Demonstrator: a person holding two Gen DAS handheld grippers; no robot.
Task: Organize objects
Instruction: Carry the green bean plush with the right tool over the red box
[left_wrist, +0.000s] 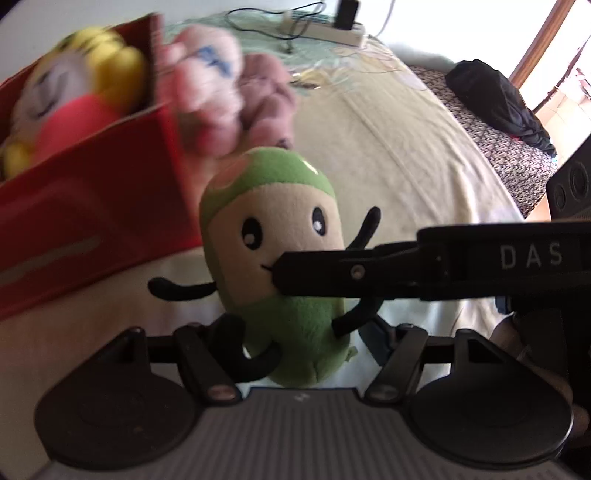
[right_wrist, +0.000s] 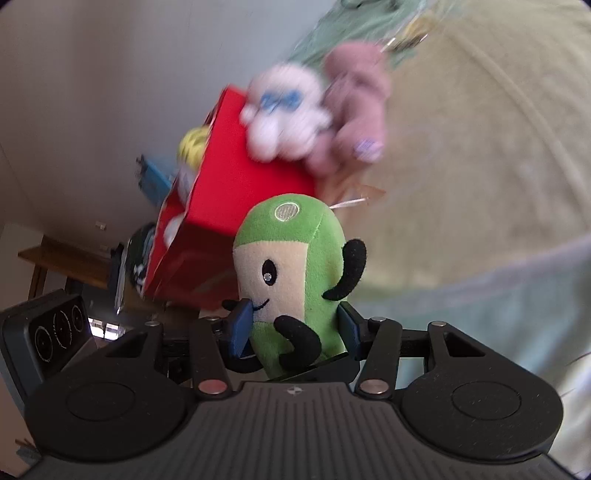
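A green plush toy (left_wrist: 280, 229) with a cream face and black limbs stands upright in the middle of both views (right_wrist: 295, 258). My left gripper (left_wrist: 301, 336) flanks its lower body closely and looks shut on it. My right gripper (right_wrist: 293, 328) is shut on the toy, one blue pad at the mouth and one behind. In the left wrist view one of its fingers (left_wrist: 332, 273) reaches in from the right across the toy's face. A red box (left_wrist: 92, 192) holding a yellow and red plush (left_wrist: 74, 96) sits on the left (right_wrist: 236, 177).
A white plush with blue marks (left_wrist: 207, 74) and a pink plush (left_wrist: 266, 96) lie beside the box on the pale bed sheet (left_wrist: 388, 147). Farther back are a power strip with cables (left_wrist: 332, 31), black clothing (left_wrist: 495, 99) and a patterned blanket (left_wrist: 517, 158).
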